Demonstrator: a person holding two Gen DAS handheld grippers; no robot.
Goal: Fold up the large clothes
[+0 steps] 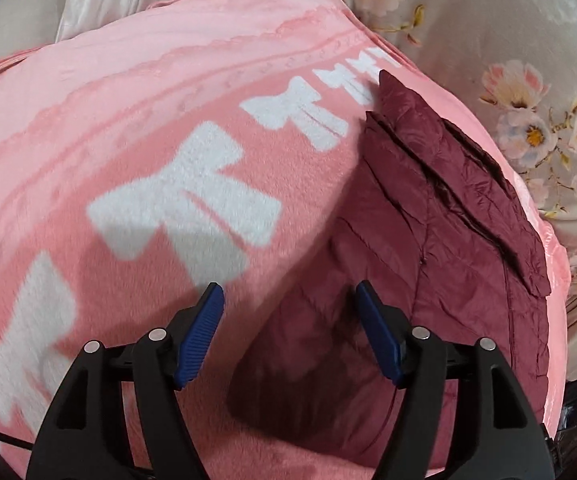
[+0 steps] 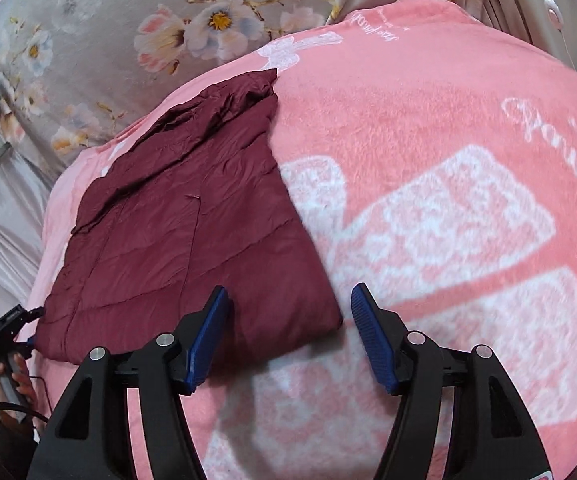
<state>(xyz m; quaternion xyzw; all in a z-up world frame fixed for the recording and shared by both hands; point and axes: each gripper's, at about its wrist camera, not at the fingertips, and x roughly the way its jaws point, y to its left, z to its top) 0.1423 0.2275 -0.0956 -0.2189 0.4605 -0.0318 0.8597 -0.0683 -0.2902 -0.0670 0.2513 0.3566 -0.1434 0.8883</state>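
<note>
Fingers (image 1: 210, 312) gape; one maroon jacket (image 2: 176, 240), seemingly folded.

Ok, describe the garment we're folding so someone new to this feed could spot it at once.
Find the big pink blanket with white bow prints spread over the bed. Near its edge beside the floral sheet lies a folded maroon jacket, quilted and slightly shiny. It is the only dark, smooth item there; everything around it is pale or fuzzy.
</note>
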